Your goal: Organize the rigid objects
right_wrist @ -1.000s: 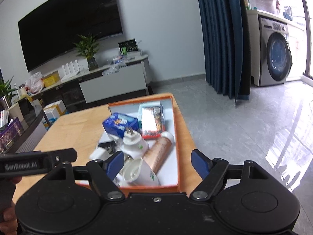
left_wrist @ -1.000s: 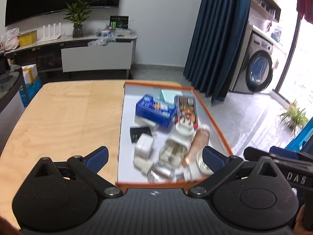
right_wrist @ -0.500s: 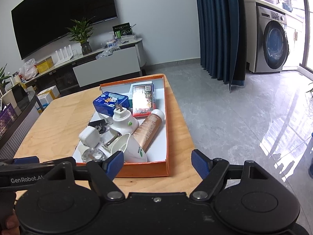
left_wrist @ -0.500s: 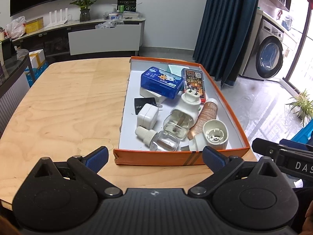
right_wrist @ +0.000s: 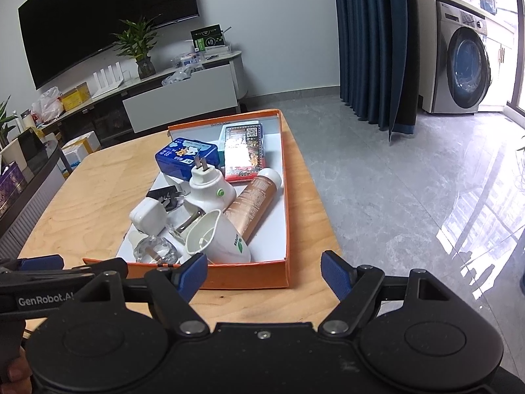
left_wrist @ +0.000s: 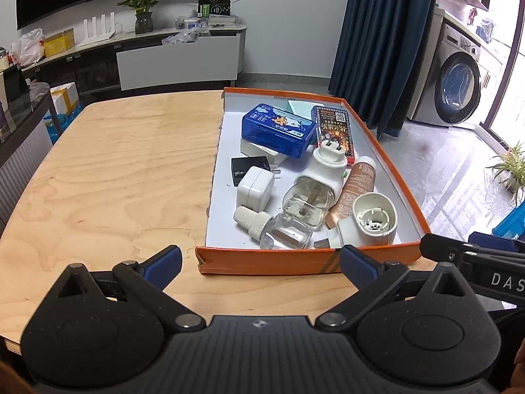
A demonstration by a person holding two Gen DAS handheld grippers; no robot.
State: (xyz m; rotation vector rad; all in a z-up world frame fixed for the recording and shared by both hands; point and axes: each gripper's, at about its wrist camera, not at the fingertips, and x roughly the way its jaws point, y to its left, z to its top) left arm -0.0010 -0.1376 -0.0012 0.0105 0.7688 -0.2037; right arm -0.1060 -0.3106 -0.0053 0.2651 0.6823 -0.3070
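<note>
An orange-rimmed shallow box [left_wrist: 305, 262] [right_wrist: 285, 197] lies on the right part of a wooden table [left_wrist: 115, 170]. Inside are a blue tin [left_wrist: 279, 129], a dark printed packet [left_wrist: 334, 129], a copper tube [left_wrist: 356, 185], a white charger cube [left_wrist: 255, 190], a black adapter [left_wrist: 246, 165], white plug-in heaters [left_wrist: 329, 164] [left_wrist: 370, 220] and clear refill bottles [left_wrist: 282, 234]. My left gripper [left_wrist: 259, 264] stands open before the box's near wall. My right gripper [right_wrist: 264, 275] is open too, near the box's near right corner. Neither holds anything.
Bare wood fills the table's left half [left_wrist: 98, 180]. The table's right edge drops to a grey tiled floor [right_wrist: 410, 180]. Behind stand a TV console [left_wrist: 177, 59], a dark blue curtain [left_wrist: 380, 39] and a washing machine [left_wrist: 456, 88]. The right gripper's body [left_wrist: 475, 262] shows at the left view's right edge.
Both views have pulled back and tipped down: the box now lies farther ahead of both grippers, whole and sharp. Nothing in the box has moved. Both grippers stay open.
</note>
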